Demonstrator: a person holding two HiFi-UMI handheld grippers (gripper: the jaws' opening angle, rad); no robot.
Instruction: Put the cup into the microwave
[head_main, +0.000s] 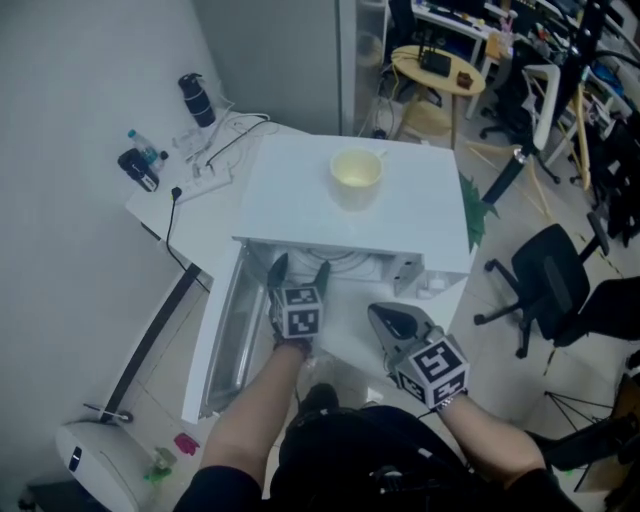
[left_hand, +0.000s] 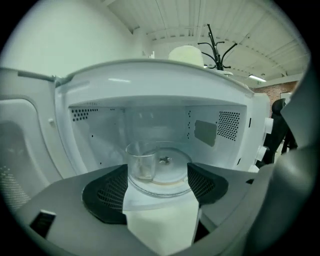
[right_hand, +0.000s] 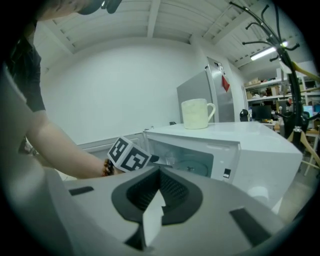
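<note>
- The big white box microwave (head_main: 300, 205) is wide open. Its door (head_main: 225, 340) hangs out to the left, so there's nothing to do on the access side.
- My left tool (head_main: 300, 270) sits right at the mouth of the cavity with its jaws spread wide. Nothing is between the pads; they only frame what's inside.
- My right tool (head_main: 385, 318) hangs back on the right, outside the oven. It's pinched closed on nothing, so it's basically a spectator.
- The round glass turntable (left_hand: 172, 175) is in place on the oven floor.
- There's a cream ceramic mug with a handle (head_main: 356, 170) on top of the microwave, untouched and well away from both tools.
- The small clear glass cup (left_hand: 140, 161) stands upright on the left part of the turntable, inside the cavity and free of the pads.
- My read: if the glass one is "the cup", the placing part is done. All that's left is pulling the left tool clear and maybe shutting the door. If it's the mug, nothing has started.
</note>
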